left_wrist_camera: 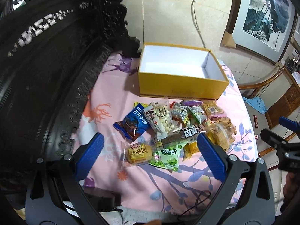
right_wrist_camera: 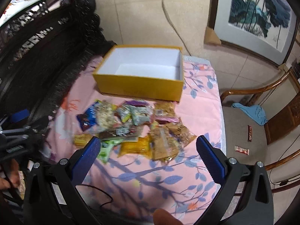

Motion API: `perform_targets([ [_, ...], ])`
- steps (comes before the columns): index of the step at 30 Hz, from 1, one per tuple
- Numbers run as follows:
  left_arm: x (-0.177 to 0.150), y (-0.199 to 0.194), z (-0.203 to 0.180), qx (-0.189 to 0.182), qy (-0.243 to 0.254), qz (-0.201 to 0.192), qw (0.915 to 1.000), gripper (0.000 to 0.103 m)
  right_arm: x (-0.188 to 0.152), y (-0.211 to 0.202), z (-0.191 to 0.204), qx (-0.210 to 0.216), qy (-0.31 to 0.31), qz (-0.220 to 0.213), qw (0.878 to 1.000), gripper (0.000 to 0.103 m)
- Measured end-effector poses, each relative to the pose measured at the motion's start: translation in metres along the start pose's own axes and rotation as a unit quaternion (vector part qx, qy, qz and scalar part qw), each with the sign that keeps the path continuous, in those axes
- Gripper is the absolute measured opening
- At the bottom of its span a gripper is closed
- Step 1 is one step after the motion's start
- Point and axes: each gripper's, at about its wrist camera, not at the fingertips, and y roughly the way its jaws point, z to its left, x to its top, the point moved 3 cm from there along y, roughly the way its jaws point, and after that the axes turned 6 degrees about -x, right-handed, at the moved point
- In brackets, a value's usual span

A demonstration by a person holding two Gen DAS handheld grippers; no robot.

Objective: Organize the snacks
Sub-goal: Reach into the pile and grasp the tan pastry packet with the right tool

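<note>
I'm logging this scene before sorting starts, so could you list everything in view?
box: one, yellow outside, white inside, empty, far end of the cloth
snack packets: a heap, mixed colours, on the cloth before the box
blue packet: one, heap's left edge
green packet: one, heap's near edge
cloth: one, pink, floral
packets on chair seat: two, red-white and dark
blue rag: one, on chair
painting: one, leaning on wall
left gripper: open
right gripper: open
</note>
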Motion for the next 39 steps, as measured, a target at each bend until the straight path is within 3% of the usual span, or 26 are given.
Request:
perform_targets([
  [9,-0.013,0.049,0.023,-0.001,0.009,0.010,0.9999,0.101,-0.024,0.098,-0.026,0.021,-0.016,0.042,0.999,0.102],
  [12,-0.015,0.060,0.028,0.007,0.009,0.010,0.9999,0.101,-0.026,0.125,-0.021,0.026,-0.043,0.057,0.997,0.094],
  [19,-0.021,0.083,0.035,0.004,0.007,0.025,0.9997,0.101,-0.031,0.174,-0.018,0.031,-0.063,0.098,0.993,0.091],
  [21,-0.023,0.086,0.036,0.003,0.009,0.026,0.9996,0.101,-0.033,0.185,-0.016,0.033,-0.068,0.108,0.991,0.085],
  [23,-0.025,0.090,0.038,0.011,0.011,0.029,0.9995,0.101,-0.035,0.192,-0.015,0.036,-0.071,0.115,0.990,0.080],
  [29,-0.025,0.106,0.039,-0.007,0.000,0.043,0.9990,0.101,-0.039,0.198,-0.014,0.042,-0.069,0.107,0.991,0.046],
  [34,-0.020,0.126,0.028,-0.029,0.017,0.055,0.9979,0.101,-0.039,0.183,-0.028,0.057,-0.026,0.103,0.993,0.042],
  [39,-0.002,0.156,0.019,-0.055,-0.018,0.076,0.9955,0.101,-0.042,0.165,-0.033,0.064,0.007,0.089,0.994,0.042],
])
